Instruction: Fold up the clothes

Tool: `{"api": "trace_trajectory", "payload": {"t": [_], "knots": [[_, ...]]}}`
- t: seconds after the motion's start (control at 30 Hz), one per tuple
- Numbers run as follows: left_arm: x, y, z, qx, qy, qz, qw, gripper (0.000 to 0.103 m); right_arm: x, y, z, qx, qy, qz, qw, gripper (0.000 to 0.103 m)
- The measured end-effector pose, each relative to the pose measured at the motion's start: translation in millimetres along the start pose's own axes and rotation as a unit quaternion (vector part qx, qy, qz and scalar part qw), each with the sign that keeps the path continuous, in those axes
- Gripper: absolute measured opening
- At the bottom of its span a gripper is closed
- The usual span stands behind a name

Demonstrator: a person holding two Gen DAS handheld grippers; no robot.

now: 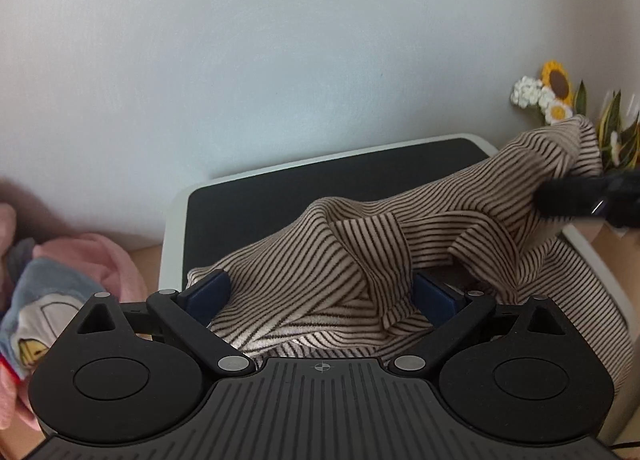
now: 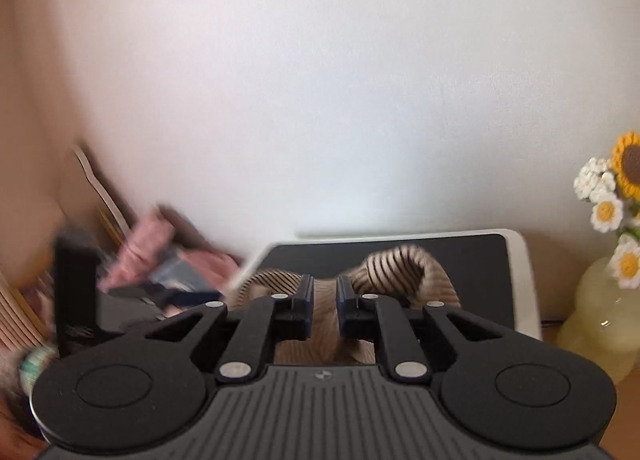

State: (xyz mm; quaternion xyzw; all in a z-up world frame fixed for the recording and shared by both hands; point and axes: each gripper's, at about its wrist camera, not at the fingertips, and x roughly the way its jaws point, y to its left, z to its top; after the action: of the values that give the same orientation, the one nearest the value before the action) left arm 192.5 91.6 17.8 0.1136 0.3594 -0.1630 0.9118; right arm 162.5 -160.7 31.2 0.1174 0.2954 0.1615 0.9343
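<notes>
My right tongs (image 2: 323,306) are narrowed onto a bunch of the striped top (image 1: 360,256), the cloth filling the gap between the pads, and I hold that end up off the mat (image 1: 248,216) so the fabric hangs free and I can see how it falls. From the left camera the raised end climbs toward the flowers (image 1: 552,92), with the rest trailing down in twisted folds onto the dark mat and over its near right edge.

My left tongs (image 1: 320,296) are wide, pads either side of a hanging fold near the low end. They touch cloth but do not pinch it; I keep them spread there because that looks like the second corner or hem I need before I can stretch the top flat.

The pile (image 1: 60,280) of pink and blue clothes sits off the mat to the left, kept apart so it doesn't tangle with this piece.

I judge the folding hardly begun: the top is bunched, not yet spread. One risk: closing on two layers at once.
</notes>
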Motion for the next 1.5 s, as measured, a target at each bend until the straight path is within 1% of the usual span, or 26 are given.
{"api": "trace_trajectory", "payload": {"t": [0.07, 0.1, 0.13, 0.17, 0.23, 0.27, 0.3, 0.33, 0.4, 0.43, 0.47, 0.5, 0.53, 0.6, 0.63, 0.7, 0.73, 0.77, 0.8, 0.9, 0.93, 1.03, 1.17, 1.27, 1.4, 1.5], "knots": [[2, -7, -3, 0.010, -0.004, 0.012, 0.9999, 0.100, 24, -12, -19, -0.003, 0.048, -0.052, 0.997, 0.012], [3, -11, -5, 0.016, -0.005, 0.018, 0.9997, 0.100, 35, -21, -29, 0.004, 0.077, -0.070, 0.995, 0.011], [3, -13, -7, 0.023, -0.007, 0.021, 0.9995, 0.100, 41, -29, -41, 0.019, 0.088, -0.075, 0.993, 0.008], [3, -15, -9, 0.029, -0.009, 0.023, 0.9993, 0.100, 37, -33, -50, 0.023, 0.070, -0.066, 0.995, 0.008], [4, -15, -10, 0.033, -0.009, 0.024, 0.9991, 0.100, 32, -37, -52, 0.041, 0.078, -0.064, 0.994, 0.008], [4, -14, -10, 0.031, -0.009, 0.023, 0.9992, 0.100, 30, -39, -51, 0.054, 0.083, -0.062, 0.993, 0.011], [4, -13, -10, 0.029, -0.009, 0.021, 0.9993, 0.100, 26, -38, -47, 0.059, 0.085, -0.048, 0.993, 0.015], [4, -13, -10, 0.029, -0.009, 0.021, 0.9993, 0.100, 20, -35, -41, 0.056, 0.077, -0.025, 0.995, 0.015], [3, -13, -12, 0.030, -0.009, 0.022, 0.9993, 0.100, 3, -21, -22, 0.036, 0.041, 0.028, 0.998, 0.015], [3, -13, -12, 0.032, -0.010, 0.023, 0.9992, 0.100, -6, -14, -12, 0.025, 0.018, 0.052, 0.998, 0.019], [2, -13, -13, 0.033, -0.011, 0.023, 0.9991, 0.100, -10, -5, -1, 0.016, -0.005, 0.063, 0.998, 0.023], [1, -13, -14, 0.034, -0.012, 0.024, 0.9991, 0.100, -15, 4, 10, 0.007, -0.027, 0.073, 0.997, 0.035], [0, -13, -15, 0.036, -0.013, 0.024, 0.9990, 0.100, -13, 10, 17, -0.004, -0.043, 0.070, 0.997, 0.045], [-2, -13, -17, 0.039, -0.013, 0.022, 0.9989, 0.101, 6, 20, 26, -0.041, -0.053, 0.042, 0.997, 0.047], [-4, -12, -18, 0.041, -0.014, 0.018, 0.9989, 0.101, 21, 21, 24, -0.052, -0.036, 0.016, 0.998, 0.047], [-9, -8, -24, 0.042, -0.017, 0.006, 0.9990, 0.101, 50, 17, 7, -0.069, 0.019, -0.027, 0.997, 0.045], [-12, -7, -27, 0.045, -0.018, -0.002, 0.9988, 0.101, 53, 13, -5, -0.090, 0.032, -0.046, 0.994, 0.040], [-16, -7, -30, 0.052, -0.018, -0.007, 0.9984, 0.102, 50, 7, -16, -0.113, 0.035, -0.058, 0.991, 0.039], [-17, -8, -33, 0.062, -0.017, -0.006, 0.9979, 0.103, 46, 5, -23, -0.123, 0.031, -0.057, 0.990, 0.039], [-13, -12, -36, 0.089, -0.013, 0.003, 0.9959, 0.103, 38, 4, -34, -0.115, 0.026, -0.056, 0.991, 0.040], [-10, -12, -34, 0.088, -0.013, 0.002, 0.9960, 0.103, 38, 4, -35, -0.124, 0.024, -0.060, 0.990, 0.040], [-1, -3, -21, 0.069, -0.013, -0.009, 0.9975, 0.103, 58, 10, -38, -0.150, 0.014, -0.069, 0.986, 0.040], [20, 6, -3, 0.068, -0.011, -0.021, 0.9974, 0.103, 80, 11, -36, -0.173, -0.003, -0.086, 0.981, 0.040], [37, 16, 8, 0.056, -0.003, -0.042, 0.9975, 0.103, 95, 6, -32, -0.194, -0.013, -0.100, 0.976, 0.040], [55, 29, 21, 0.030, 0.010, -0.069, 0.9971, 0.103, 105, -8, -20, -0.199, -0.013, -0.103, 0.974, 0.042], [61, 29, 27, 0.039, 0.005, -0.066, 0.9970, 0.103, 112, -14, -15, -0.204, -0.016, -0.106, 0.973, 0.043]]}}
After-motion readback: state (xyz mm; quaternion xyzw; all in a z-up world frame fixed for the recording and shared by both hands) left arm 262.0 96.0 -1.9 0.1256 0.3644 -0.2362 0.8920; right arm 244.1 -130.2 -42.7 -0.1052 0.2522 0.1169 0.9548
